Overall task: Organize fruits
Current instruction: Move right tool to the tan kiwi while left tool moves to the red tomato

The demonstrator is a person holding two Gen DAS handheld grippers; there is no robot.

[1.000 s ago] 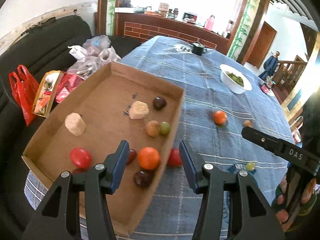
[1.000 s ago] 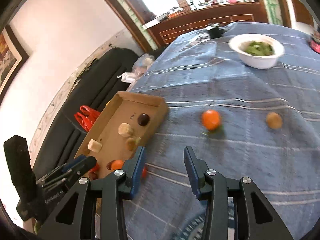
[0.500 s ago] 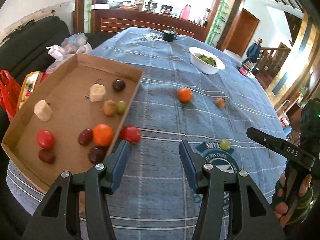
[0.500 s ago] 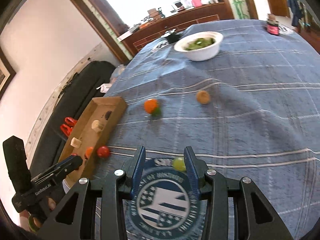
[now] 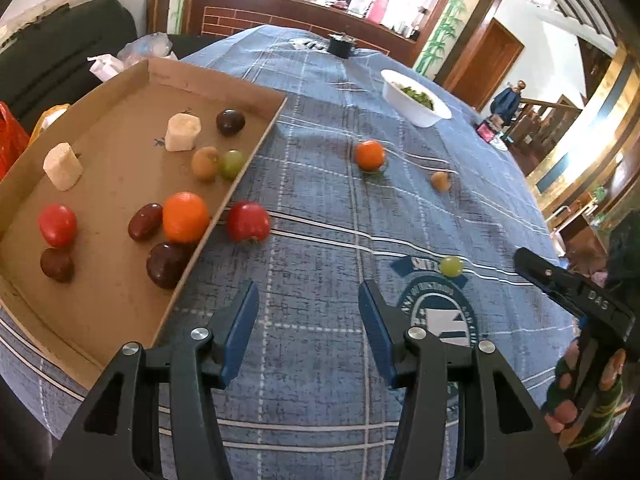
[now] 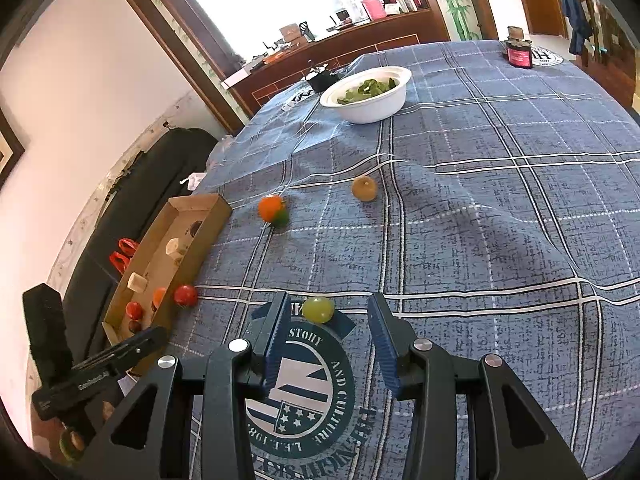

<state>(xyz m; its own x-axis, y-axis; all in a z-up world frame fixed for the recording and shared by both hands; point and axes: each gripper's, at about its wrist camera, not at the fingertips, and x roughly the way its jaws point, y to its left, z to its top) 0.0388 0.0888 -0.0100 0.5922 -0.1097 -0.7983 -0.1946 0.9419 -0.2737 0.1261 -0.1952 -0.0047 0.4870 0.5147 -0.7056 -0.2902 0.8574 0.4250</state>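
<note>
A cardboard tray (image 5: 256, 148) at the table's left holds several fruits and two pale chunks; it also shows in the right wrist view (image 6: 208, 224). A red fruit (image 5: 248, 222) lies on the cloth against the tray's outer wall. An orange (image 5: 370, 155), a small brown fruit (image 5: 441, 180) and a green grape (image 5: 451, 266) lie loose on the cloth. My left gripper (image 5: 306, 308) is open and empty above the cloth, below the red fruit. My right gripper (image 6: 328, 316) is open, with the green grape (image 6: 318, 309) between its fingertips, untouched.
A white bowl of greens (image 6: 368, 94) stands at the back of the blue checked tablecloth (image 6: 500, 216). A dark jar (image 6: 519, 53) stands far right, a black pot (image 5: 341, 46) at the far edge. A black sofa (image 5: 60, 52) with bags lies left of the table.
Both grippers have swung right, away from the tray. The left now looks at the open cloth beside the red fruit. The right has come up to the green grape.
</note>
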